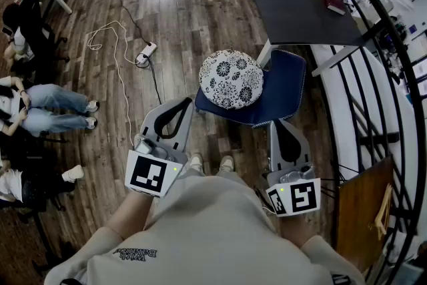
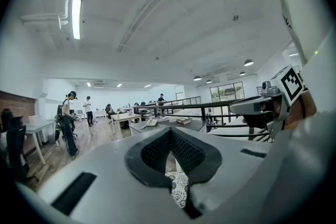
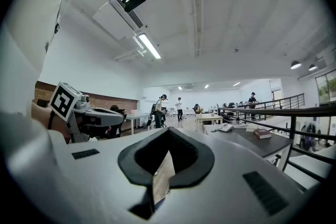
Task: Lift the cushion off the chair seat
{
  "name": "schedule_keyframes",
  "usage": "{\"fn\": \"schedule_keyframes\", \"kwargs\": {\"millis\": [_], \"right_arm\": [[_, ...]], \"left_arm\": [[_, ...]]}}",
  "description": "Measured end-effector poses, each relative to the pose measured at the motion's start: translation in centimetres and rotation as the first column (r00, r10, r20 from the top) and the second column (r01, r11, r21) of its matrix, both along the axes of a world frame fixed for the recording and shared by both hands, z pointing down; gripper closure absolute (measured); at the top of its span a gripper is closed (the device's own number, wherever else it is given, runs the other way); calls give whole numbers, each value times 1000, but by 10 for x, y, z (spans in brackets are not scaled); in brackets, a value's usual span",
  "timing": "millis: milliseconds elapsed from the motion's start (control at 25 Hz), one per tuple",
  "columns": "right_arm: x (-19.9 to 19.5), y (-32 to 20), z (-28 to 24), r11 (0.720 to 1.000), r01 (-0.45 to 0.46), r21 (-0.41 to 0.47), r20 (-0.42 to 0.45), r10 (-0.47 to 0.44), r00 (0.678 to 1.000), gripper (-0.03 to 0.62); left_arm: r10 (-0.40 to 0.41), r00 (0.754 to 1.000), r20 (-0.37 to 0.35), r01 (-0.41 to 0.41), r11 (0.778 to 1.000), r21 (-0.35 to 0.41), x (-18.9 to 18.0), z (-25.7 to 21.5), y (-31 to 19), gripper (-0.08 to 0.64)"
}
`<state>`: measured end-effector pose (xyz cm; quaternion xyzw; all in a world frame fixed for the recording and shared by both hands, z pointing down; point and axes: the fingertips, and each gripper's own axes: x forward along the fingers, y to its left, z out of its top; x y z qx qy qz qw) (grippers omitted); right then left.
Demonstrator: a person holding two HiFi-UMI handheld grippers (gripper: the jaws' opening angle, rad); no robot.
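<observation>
Both the left claw (image 1: 188, 104) and the right claw (image 1: 275, 123) are pressed together, empty, near the floral cushion (image 1: 231, 79) on the blue chair (image 1: 288, 85).

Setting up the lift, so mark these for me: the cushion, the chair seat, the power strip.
cushion (image 1: 231, 79): head view, middle of its patterned top.
chair seat (image 1: 288, 87): head view, bare blue part right of the cushion.
power strip (image 1: 147, 52): head view, middle of its white body.
</observation>
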<state>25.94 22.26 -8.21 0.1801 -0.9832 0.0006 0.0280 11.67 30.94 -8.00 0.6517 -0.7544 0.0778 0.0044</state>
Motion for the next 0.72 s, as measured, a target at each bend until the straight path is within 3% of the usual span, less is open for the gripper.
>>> {"fn": "schedule_keyframes", "kwargs": {"millis": [720], "right_arm": [[9, -6, 2, 1000, 17, -25, -3, -17, 1000, 589]], "left_arm": [[-23, 999, -22, 23, 1000, -15, 16, 3, -4, 555]]}}
